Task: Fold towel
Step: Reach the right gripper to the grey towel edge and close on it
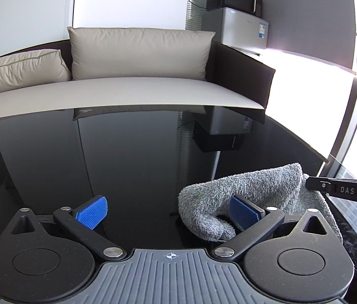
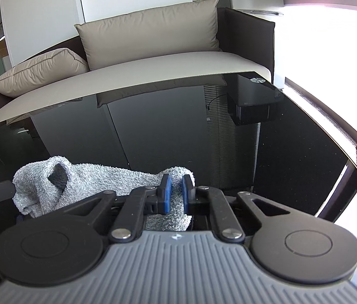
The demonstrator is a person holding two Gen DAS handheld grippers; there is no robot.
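On the dark worktop [image 2: 292, 139], right tongs [image 2: 175, 192] pinch the towel [image 2: 117, 177] edge; left tongs [image 1: 168, 210] gape, one pad under cloth. Advise closing left on a matching corner, then lifting level.

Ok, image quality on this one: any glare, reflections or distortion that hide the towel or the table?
Left wrist view: window blown out at right, glossy black table mirrors the sofa, towel stays sharp. Right wrist view: same overexposed window, fisheye bends the table edge, towel clear.
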